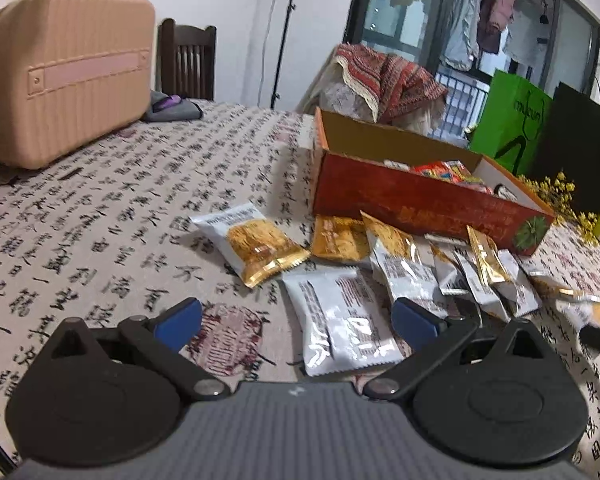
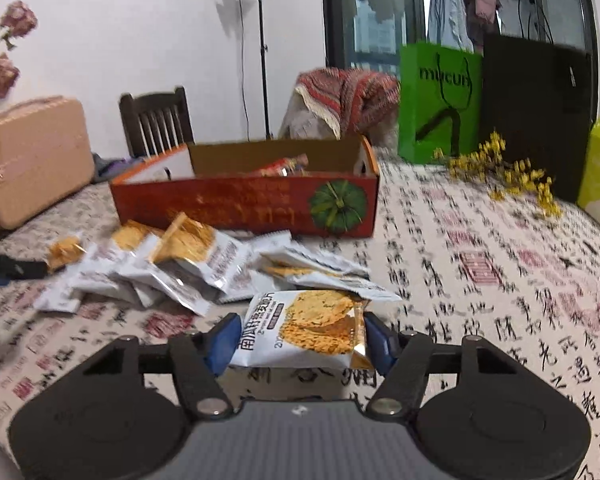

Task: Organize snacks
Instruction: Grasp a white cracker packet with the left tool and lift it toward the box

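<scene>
Blue-padded jaws of the right gripper point(image 2: 300, 340) are clamped across a single snack packet point(image 2: 300, 330), one pad on each short side, the packet lying crosswise between them with its printed face up and its underside apparently clear of the calligraphy-print tablecloth point(image 2: 480, 264). Across the table, the left gripper point(image 1: 298, 322) stands with its jaws spread wide and empty, poised over a white packet point(image 1: 340, 320) that lies face down between the pads but is not pressed by either. Beyond both tools, a loose heap of packets point(image 2: 172, 268) sprawls against the front wall of the red cardboard box point(image 2: 240, 204), which sits open and already holds a few bright wrappers at its far end. The packets look light, puffed with air and sealed in slick crinkly film, so a squeeze across the middle is likely to crush the brittle crisp inside or let the pouch skid out; the flat crimped end seams, or the sides as here, appear the safer hold. Farther out stand a pink hard case point(image 1: 68, 80), a green paper bag point(image 2: 440, 100), a wooden chair point(image 2: 156, 120) and a scatter of small yellow flowers point(image 2: 500, 172).
</scene>
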The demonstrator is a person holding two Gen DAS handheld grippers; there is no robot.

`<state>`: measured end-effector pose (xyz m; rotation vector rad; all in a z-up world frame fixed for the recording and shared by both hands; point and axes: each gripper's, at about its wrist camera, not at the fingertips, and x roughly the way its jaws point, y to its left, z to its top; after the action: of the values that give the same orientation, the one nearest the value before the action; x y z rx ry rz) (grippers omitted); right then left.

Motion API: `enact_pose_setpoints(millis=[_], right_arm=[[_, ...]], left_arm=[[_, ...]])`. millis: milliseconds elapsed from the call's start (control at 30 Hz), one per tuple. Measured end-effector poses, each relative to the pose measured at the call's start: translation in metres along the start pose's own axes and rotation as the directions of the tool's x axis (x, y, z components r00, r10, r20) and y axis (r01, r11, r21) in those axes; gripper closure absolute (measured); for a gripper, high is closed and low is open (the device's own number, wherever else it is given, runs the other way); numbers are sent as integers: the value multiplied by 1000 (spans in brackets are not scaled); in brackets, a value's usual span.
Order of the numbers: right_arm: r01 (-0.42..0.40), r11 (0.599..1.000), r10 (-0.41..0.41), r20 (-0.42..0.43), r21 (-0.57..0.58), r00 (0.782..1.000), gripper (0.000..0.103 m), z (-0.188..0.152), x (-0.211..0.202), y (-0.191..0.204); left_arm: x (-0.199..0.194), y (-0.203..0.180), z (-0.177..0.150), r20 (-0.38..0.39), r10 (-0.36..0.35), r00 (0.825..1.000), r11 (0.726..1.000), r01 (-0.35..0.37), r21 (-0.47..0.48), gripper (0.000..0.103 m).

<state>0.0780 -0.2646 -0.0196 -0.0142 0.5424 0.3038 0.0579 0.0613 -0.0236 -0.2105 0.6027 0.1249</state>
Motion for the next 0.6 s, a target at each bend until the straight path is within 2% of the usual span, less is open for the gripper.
enact_pose_setpoints(millis=[133,300,600], right_arm=[[-18,1000,17,32,13,999,38,4,-6,1],[-31,999,30,76,12,997,38,9,-14,4],[-28,999,26,90,24,996,38,13,-11,2]], left_arm=[[10,-9,-3,-37,13,999,1000,-12,27,0],[25,-22,-4,-92,89,992,993,-82,79,0],[39,-34,3,-108,131,986,989,-122,83,0]])
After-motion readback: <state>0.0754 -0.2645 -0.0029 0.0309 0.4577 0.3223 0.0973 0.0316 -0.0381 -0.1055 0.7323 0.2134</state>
